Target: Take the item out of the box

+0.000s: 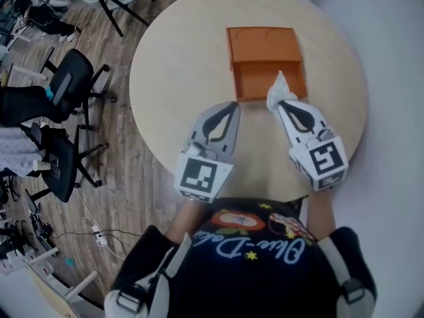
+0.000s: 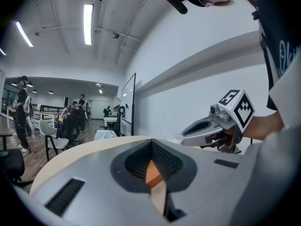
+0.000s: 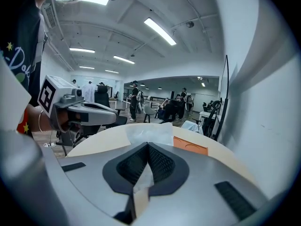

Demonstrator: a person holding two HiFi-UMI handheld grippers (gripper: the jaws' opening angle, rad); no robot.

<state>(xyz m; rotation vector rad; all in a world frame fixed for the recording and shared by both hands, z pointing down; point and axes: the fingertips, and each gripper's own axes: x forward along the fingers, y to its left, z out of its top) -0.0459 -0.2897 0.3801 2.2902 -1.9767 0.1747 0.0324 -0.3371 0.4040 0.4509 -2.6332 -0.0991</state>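
An orange box (image 1: 268,71) lies open on the round table (image 1: 172,58), its lid folded back at the far side. A white crumpled paper item (image 1: 280,90) sticks up at the box's near right corner. My right gripper (image 1: 281,105) is shut on its lower end. In the right gripper view the white paper (image 3: 149,132) fans out above the right gripper (image 3: 147,145), with the orange box (image 3: 190,146) behind it. My left gripper (image 1: 232,105) rests shut and holding nothing just short of the box's near edge. Through the left gripper (image 2: 151,142) a sliver of orange shows.
Black office chairs (image 1: 69,85) stand on the wood floor left of the table. The table's near rim (image 1: 265,194) is close to the person's body. In the left gripper view, the right gripper (image 2: 218,124) appears to the right; people stand far across the room (image 2: 21,107).
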